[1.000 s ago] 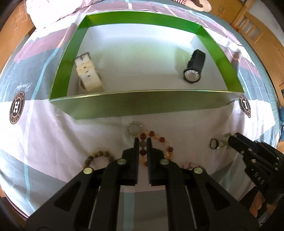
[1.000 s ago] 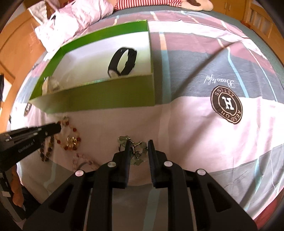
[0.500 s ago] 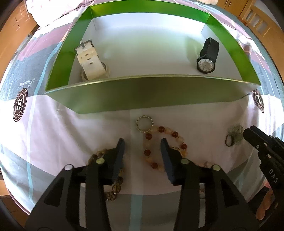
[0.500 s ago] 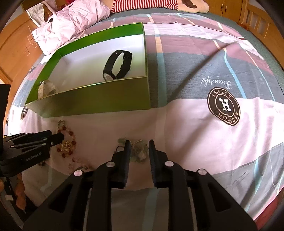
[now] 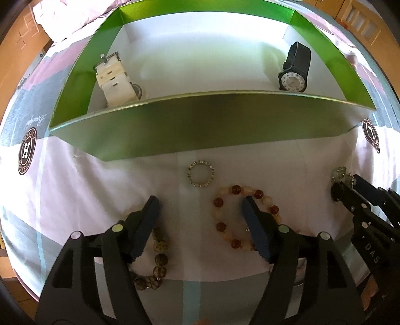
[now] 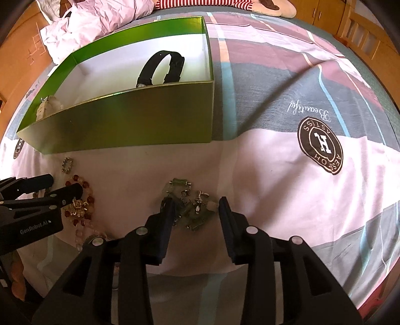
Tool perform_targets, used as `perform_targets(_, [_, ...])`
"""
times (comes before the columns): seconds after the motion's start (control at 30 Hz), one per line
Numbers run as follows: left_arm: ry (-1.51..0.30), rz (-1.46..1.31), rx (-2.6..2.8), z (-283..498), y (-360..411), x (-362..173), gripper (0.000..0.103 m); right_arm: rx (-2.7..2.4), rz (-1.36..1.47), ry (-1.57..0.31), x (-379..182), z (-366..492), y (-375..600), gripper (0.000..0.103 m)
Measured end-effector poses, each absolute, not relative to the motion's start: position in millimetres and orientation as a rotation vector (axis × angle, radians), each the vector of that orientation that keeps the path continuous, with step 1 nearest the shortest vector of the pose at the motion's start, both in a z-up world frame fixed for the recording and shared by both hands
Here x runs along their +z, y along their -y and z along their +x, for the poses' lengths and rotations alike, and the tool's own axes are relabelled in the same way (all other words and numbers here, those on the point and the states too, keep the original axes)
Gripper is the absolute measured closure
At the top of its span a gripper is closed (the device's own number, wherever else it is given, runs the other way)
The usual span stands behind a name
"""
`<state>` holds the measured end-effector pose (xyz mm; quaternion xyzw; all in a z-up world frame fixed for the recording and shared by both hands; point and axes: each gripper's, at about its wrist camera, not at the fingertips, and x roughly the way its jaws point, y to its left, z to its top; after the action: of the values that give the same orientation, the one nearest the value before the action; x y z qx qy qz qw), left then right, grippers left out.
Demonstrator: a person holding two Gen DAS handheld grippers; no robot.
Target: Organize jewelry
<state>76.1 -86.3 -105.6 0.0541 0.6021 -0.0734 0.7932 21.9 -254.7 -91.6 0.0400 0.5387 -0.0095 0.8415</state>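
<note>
A green box with a white floor holds a white watch at its left and a black watch at its right. On the bedsheet in front lie a small sparkly ring, a red and cream bead bracelet and a brown bead bracelet. My left gripper is open above the sheet, its right finger over the red bracelet. My right gripper is open around a tangle of pale green jewelry. The box also shows in the right wrist view.
The bed has a patterned sheet with round brown logos. A crumpled white pillow lies beyond the box. Wooden bed frame parts stand at the far right. The right gripper's tip shows at the right of the left wrist view.
Both grippers have opened; a second ago their jaws were nearly closed. The left gripper has moved closer to the box and down toward the bracelets. The right gripper has lowered around the green jewelry.
</note>
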Motion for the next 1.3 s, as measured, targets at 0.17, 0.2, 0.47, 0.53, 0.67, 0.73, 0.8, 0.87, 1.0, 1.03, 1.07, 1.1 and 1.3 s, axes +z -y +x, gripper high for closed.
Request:
perform_targets(0.17, [-1.284, 0.091, -0.177, 77.1, 78.8, -105.7, 0.033, -0.002, 0.096, -1.119, -86.5, 21.2, 253.0, 0.075])
perform_targets(0.2, [-1.274, 0.080, -0.164, 78.2, 73.6, -103.4, 0.055, 0.003, 0.101, -1.112, -84.6, 21.0, 253.2, 0.078])
perform_targets(0.47, [-1.282, -0.172, -0.209, 91.2, 26.3, -88.2, 0.096, 0.019, 0.165, -1.022, -59.3, 14.0, 266.3, 0.080])
perform_targets(0.53, [-1.271, -0.180, -0.208, 91.5, 21.4, -85.3, 0.096, 0.015, 0.181, -1.008, -55.5, 12.9, 269.4, 0.080])
perform_targets(0.67, [-1.273, -0.190, -0.209, 84.3, 13.7, -78.1, 0.096, 0.008, 0.230, -1.005, -53.9, 14.4, 279.4, 0.080])
perform_targets(0.73, [-1.273, -0.186, -0.209, 85.1, 13.1, -78.3, 0.096, 0.003, 0.252, -1.009, -55.1, 13.1, 281.9, 0.080])
perform_targets(0.8, [-1.271, -0.181, -0.211, 81.6, 14.4, -77.3, 0.096, 0.005, 0.276, -1.027, -58.0, 15.4, 283.5, 0.079])
perform_targets(0.87, [-1.271, -0.170, -0.213, 78.3, 12.5, -74.9, 0.096, 0.018, 0.299, -1.046, -62.6, 16.9, 283.0, 0.074])
perform_targets(1.0, [-1.276, -0.149, -0.224, 75.5, 19.2, -75.5, 0.096, 0.021, 0.224, -1.069, -69.9, 20.2, 269.3, 0.068])
perform_targets(1.03, [-1.278, -0.145, -0.226, 75.7, 21.8, -76.2, 0.096, 0.017, 0.208, -1.070, -71.8, 20.6, 266.9, 0.067])
perform_targets(1.07, [-1.282, -0.137, -0.227, 74.9, 23.5, -77.6, 0.096, 0.013, 0.201, -1.074, -73.6, 20.9, 266.4, 0.067])
perform_targets(1.1, [-1.285, -0.130, -0.226, 75.6, 27.2, -79.0, 0.096, 0.008, 0.199, -1.079, -75.7, 21.8, 265.4, 0.067])
perform_targets(1.3, [-1.280, -0.097, -0.220, 74.4, 32.3, -78.1, 0.080, -0.007, 0.185, -1.100, -86.1, 26.2, 264.7, 0.068])
